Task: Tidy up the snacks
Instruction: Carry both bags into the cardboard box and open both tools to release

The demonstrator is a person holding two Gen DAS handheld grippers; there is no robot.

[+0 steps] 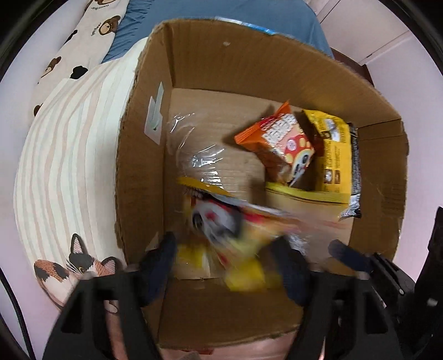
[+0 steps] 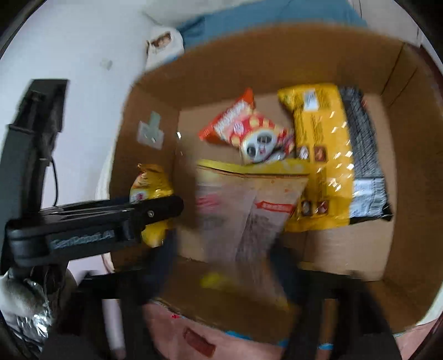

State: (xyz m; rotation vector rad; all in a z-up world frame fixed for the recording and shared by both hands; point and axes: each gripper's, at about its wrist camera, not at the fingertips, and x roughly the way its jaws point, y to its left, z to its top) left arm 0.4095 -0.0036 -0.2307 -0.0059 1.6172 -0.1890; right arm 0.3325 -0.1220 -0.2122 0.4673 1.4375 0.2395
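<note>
Bedding fills the background, a striped cream blanket [image 1: 69, 155] with a cat print beside a blue sheet [image 1: 199, 11], and on it sits an open cardboard box [image 1: 243, 63]. Left gripper [image 1: 227, 265] is angled down over the box's near left corner, its dark fingers [image 1: 160, 260] standing apart around a blurred yellow-and-white snack bag [image 1: 227, 227]; whether they truly pinch it I cannot tell from the motion smear. From the right wrist view that same gripper comes in from the left, jaw tips at the box's left wall with the yellow bag [image 2: 152, 188] against them. Right gripper [image 2: 221, 277] points down over the near edge, and a pale tan packet with a yellow top strip [image 2: 243, 199] hangs between its fingers, blurred, so its grip is uncertain too. Inside the box, at the far right, an orange-red snack pouch [image 1: 279, 141] leans against a flat yellow packet [image 1: 332, 155], with a dark silver-black wrapper [image 1: 355, 177] just beside it against the right wall.
</note>
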